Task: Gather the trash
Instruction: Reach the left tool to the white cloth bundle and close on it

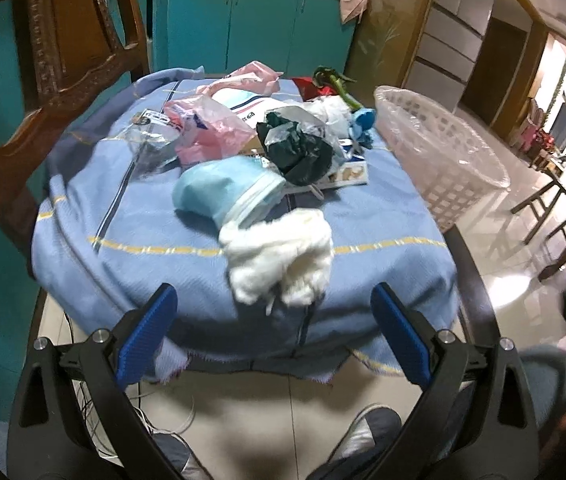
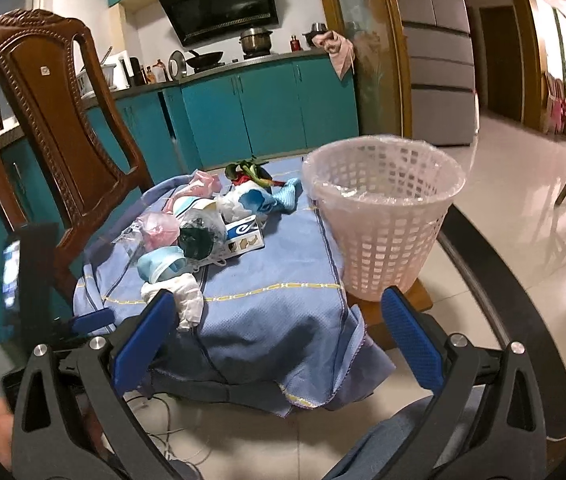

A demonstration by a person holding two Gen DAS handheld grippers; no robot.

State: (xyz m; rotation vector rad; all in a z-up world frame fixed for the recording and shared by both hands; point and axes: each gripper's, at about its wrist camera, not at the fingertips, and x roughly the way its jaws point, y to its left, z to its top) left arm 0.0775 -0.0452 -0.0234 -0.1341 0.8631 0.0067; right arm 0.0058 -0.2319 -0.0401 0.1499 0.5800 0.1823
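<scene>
The left gripper (image 1: 273, 336) is seen with its jaws spread wide and nothing between them; it is held off the near edge of the bench (image 1: 383, 216), above the floor (image 1: 243, 412). The right gripper (image 2: 279, 334) is likewise spread wide and empty, held at the near edge of the bench, to the right of the left gripper.

Nearest the grippers, a white wad (image 1: 279, 260) is found on the blue cloth (image 1: 131, 216) covering the bench, close to its near edge. Just behind the wad and touching it, a pale blue wrapper (image 1: 219, 188) is noted. Behind that, a dark bag (image 1: 299, 148) is seen resting partly on a small carton (image 1: 349, 174). To the left of the dark bag, a pink bag (image 1: 207, 132) and a clear wrapper (image 1: 151, 140) are recorded. Farther back lie more pink and white packaging and a green stalk (image 1: 337, 84); some items there are too tangled to be told apart.

A white basket (image 2: 383, 216), lined with clear film, is placed upright at the right side of the bench, apart from the trash pile. Its inside is seen only in part.

A wooden chair (image 2: 43, 120) is stood at the left of the bench. Teal cabinets (image 2: 263, 108) are seen beyond.
</scene>
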